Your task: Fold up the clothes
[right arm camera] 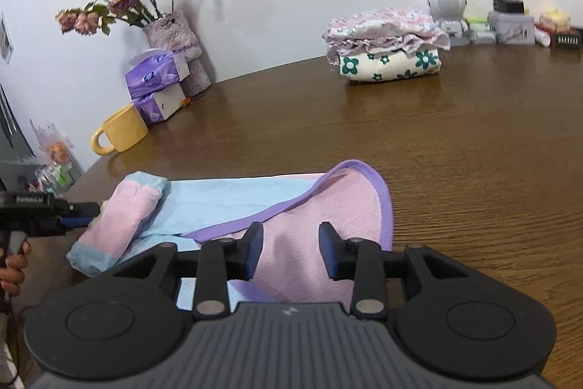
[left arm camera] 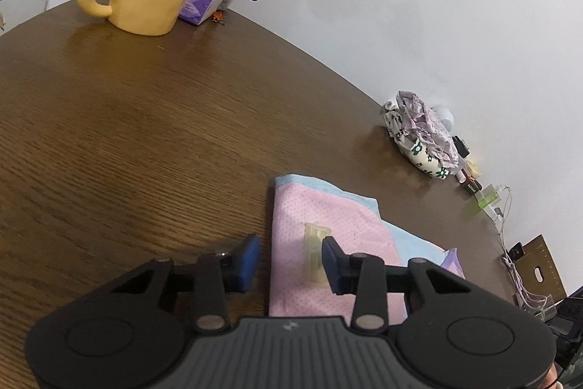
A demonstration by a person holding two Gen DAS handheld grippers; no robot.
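Left wrist view: the left gripper (left arm camera: 290,261) hangs with jaws apart, straddling the pink garment's (left arm camera: 328,243) edge on the counter (left arm camera: 127,152), gripping nothing. Right wrist view: the right gripper (right arm camera: 290,252) is open above the purple-trimmed flap (right arm camera: 349,203); closing too high would likely miss the hem, letting the fold slump.

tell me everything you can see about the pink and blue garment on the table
The pink and blue garment is a small piece of dotted knit fabric, pink and light blue with purple trim along one curved edge. It lies flat on the brown wooden table, its left end folded into a thick pink strip with blue ends. A pale label shows on the pink part in the left wrist view. No fingers press on it.
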